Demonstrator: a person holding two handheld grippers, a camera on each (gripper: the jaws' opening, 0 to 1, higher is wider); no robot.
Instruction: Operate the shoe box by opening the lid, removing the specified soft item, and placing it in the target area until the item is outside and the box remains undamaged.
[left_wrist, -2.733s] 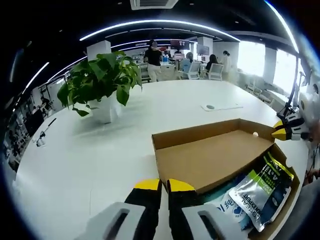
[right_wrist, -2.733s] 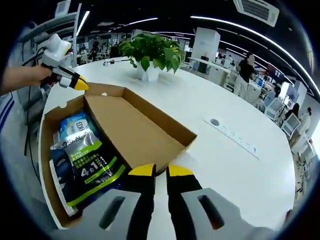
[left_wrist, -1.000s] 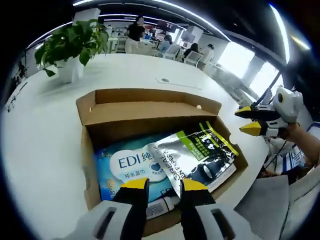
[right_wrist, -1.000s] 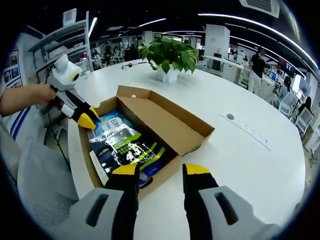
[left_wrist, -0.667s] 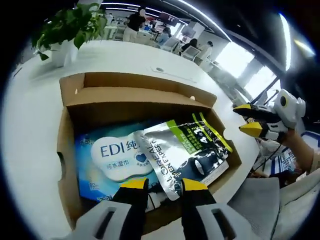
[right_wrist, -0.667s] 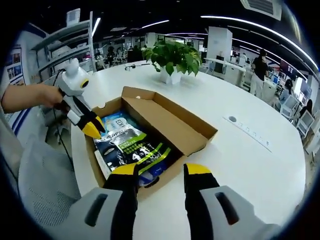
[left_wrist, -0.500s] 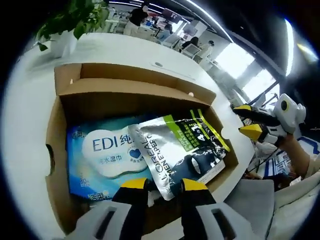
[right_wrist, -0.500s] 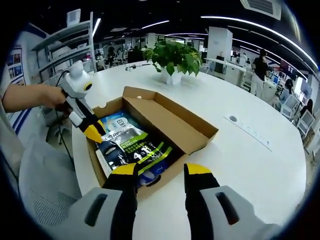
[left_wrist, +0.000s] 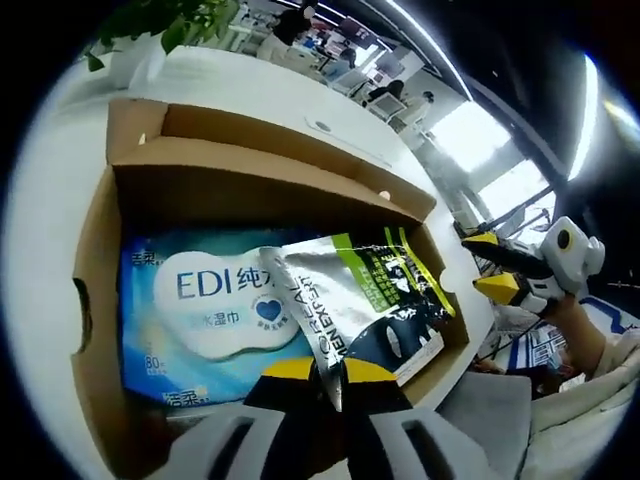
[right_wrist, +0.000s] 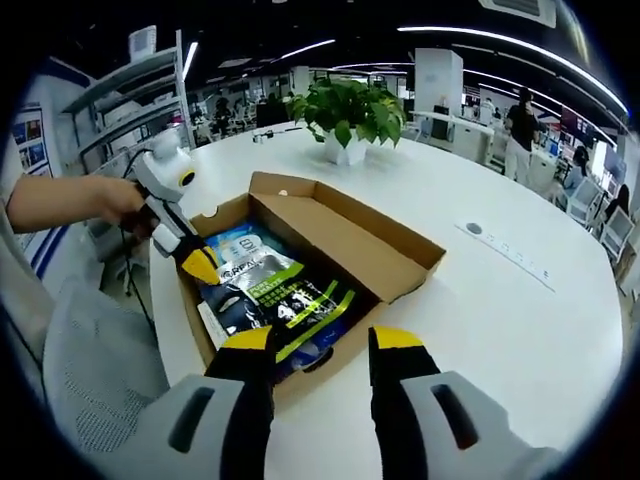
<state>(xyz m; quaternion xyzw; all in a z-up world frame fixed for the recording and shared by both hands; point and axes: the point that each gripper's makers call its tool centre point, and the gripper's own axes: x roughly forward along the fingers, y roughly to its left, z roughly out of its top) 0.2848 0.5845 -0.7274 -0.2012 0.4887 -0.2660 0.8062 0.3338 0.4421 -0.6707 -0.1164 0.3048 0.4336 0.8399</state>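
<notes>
- Shoe box (right_wrist: 395, 262) open on white bench (right_wrist: 520, 300), lid folded back toward 12 o'clock, cardboard looks intact
- Soft item: silver/green pouch (left_wrist: 365, 300) lying flat inside box, on top of blue wipes pack (left_wrist: 190, 300), which sits toward 9 o'clock in left gripper view
- Left gripper (left_wrist: 318, 372) at pouch's near edge at 6 o'clock, yellow fingers (left_wrist: 290, 368) pressed close with the pouch's thin sealed edge between them; looks like a pinch on the pouch, pouch not lifted yet
- Seen from right gripper view: left gripper (right_wrist: 200, 266) tip down at box's 9 o'clock corner, on pouch edge
- Right gripper (right_wrist: 318, 345) hovering just outside box wall at 6 o'clock, fingers (right_wrist: 398, 342) spread, holding nothing
- Handling guess: pouch is light, floppy, glossy film, so likely slippery; contents will slump toward the low end once lifted
- Best hold: flat sealed border or corner, where film is doubled and thin enough to pinch; bulged middle likely to squirt out
- Risk: edge pinch shallow, pouch may slide free or swing; lower corner could catch the box's near wall and drag it
- Wipes pack underneath is also slick, may shift along with pouch
- Lift straight up before moving sideways; spare gripper could steady the box wall
</notes>
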